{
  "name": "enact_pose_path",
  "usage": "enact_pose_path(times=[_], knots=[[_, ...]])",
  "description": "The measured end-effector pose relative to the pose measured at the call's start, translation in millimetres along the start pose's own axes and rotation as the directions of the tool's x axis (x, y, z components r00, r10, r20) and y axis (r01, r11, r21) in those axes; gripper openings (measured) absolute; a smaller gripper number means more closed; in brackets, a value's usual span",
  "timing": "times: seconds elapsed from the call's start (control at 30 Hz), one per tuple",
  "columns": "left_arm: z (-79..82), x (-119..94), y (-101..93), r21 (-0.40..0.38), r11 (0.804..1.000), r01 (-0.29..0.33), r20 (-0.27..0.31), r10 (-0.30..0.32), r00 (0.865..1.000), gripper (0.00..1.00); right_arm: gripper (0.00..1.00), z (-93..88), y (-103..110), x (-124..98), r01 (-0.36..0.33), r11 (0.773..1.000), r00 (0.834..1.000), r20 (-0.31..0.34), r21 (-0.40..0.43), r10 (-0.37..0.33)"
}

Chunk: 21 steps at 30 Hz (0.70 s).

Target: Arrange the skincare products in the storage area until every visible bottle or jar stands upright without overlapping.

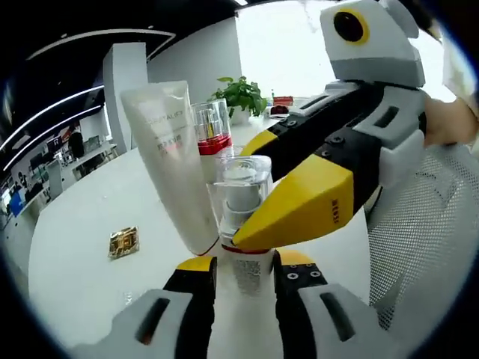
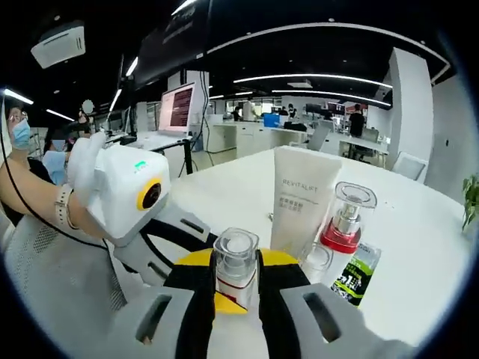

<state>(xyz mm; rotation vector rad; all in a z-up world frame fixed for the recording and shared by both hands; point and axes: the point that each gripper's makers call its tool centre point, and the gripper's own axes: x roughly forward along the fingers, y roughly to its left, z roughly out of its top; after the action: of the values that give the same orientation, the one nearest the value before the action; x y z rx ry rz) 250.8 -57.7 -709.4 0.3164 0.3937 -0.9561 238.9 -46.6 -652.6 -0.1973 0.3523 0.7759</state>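
Both grippers meet on one clear-capped pump bottle [image 2: 236,263], standing upright.
Right gripper [image 2: 238,299] clenches its body; left gripper [image 1: 244,275] clasps it from the opposite side on the white table [image 1: 82,224].

Bare table [image 1: 82,247] lies open left of the white tube [image 1: 168,157]; the right claw [image 1: 299,206] and clear-capped bottle [image 1: 243,191] block the near right.

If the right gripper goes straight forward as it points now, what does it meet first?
The right gripper already has the clear-capped pump bottle between its jaws. Past it, probably the white Revitalift tube, though depth is unclear.
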Motion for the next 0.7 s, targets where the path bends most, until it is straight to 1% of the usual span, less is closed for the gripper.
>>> enact_pose_path(times=[0.07, 0.17, 0.23, 0.43, 0.57, 0.6, 0.67, 0.7], knots=[[-1.1, 0, -0.1, 0.004, 1.0, 0.002, -0.008, -0.002, 1.0, 0.24, 0.21, 1.3, -1, 0, 0.0, 1.0, 1.0, 0.007, 0.014, 0.0], [-4.3, -1, -1.2, 0.048, 0.999, -0.001, -0.042, 0.003, 0.999, 0.18, 0.21, -0.2, -2, 0, -0.002, 1.0, 1.0, 0.001, 0.024, 0.002], [-4.6, 0, -2.3, 0.049, 0.999, 0.006, -0.045, -0.004, 0.999, 0.18, 0.21, -1.2, -1, 1, -0.004, 1.0, 1.0, -0.003, 0.025, 0.004], [-8.5, 3, -6.1, 0.009, 1.0, 0.025, -0.054, -0.025, 0.998, 0.18, 0.21, -5.2, 2, 3, -0.016, 1.0, 1.0, -0.024, 0.027, 0.016], [-15.1, 5, -5.5, -0.004, 1.0, 0.028, -0.068, -0.028, 0.997, 0.18, 0.21, -6.3, 3, 3, -0.022, 0.999, 0.999, -0.028, 0.038, 0.023], [-13.3, 5, -6.7, -0.013, 0.999, 0.034, -0.05, -0.034, 0.998, 0.18, 0.21, -5.4, 3, 3, -0.021, 0.999, 0.999, -0.024, 0.038, 0.022], [-15.7, 5, -5.3, -0.036, 0.999, 0.032, -0.055, -0.034, 0.998, 0.18, 0.21, -5.0, 2, 3, -0.021, 0.999, 1.0, -0.021, 0.037, 0.022], [-15.9, 5, -5.2, -0.032, 0.999, 0.033, -0.053, -0.034, 0.998, 0.18, 0.21, -4.9, 3, 3, -0.025, 0.999, 0.999, -0.021, 0.042, 0.026]])
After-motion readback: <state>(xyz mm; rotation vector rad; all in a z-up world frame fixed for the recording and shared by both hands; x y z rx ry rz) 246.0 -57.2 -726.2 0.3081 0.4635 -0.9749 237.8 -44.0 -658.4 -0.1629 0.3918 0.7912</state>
